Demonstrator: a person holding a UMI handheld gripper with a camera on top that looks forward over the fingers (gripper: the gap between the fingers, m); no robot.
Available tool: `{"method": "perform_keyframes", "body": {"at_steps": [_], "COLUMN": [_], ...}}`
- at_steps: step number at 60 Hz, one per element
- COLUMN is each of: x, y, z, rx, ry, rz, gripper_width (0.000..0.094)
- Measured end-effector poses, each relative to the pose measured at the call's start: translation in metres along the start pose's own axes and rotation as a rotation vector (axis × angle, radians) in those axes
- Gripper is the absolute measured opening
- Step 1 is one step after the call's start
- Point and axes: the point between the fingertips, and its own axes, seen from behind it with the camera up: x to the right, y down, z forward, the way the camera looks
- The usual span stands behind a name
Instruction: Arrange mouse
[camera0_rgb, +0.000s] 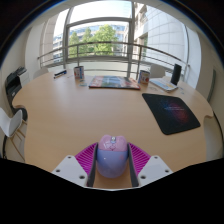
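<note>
A pale lilac computer mouse (111, 157) sits between my gripper's (112, 160) two fingers. The pink pads (88, 158) press on both of its sides, so the gripper is shut on it. I hold it just above the near part of the wooden table (70, 110). A dark mouse mat (171, 112) lies on the table to the right, well beyond the fingers.
A flat dark tablet or book (114, 83) lies at the far side of the table. A cup (80, 73) and another small pot (144, 76) stand near it. A dark speaker (176, 74) stands far right. White chairs (12, 125) stand to the left.
</note>
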Motion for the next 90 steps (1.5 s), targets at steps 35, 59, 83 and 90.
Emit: {"method": "perform_keyframes", "body": {"at_steps": [35, 59, 83, 90], "x": [0.182, 0.302, 0.308, 0.307], "y": [-0.269, -0.118, -0.146, -0.142], "z": [-0.015, 0.147, 0.028, -0.037], "rx": [0.354, 0.01, 0.108, 0.151], "ry": [-0.213, -0.104, -0.007, 0.033], "rz": [0.042, 0.025, -0.024, -0.02], "gripper_width": [0.0422, 0.0553, 0.084, 0.0844]}}
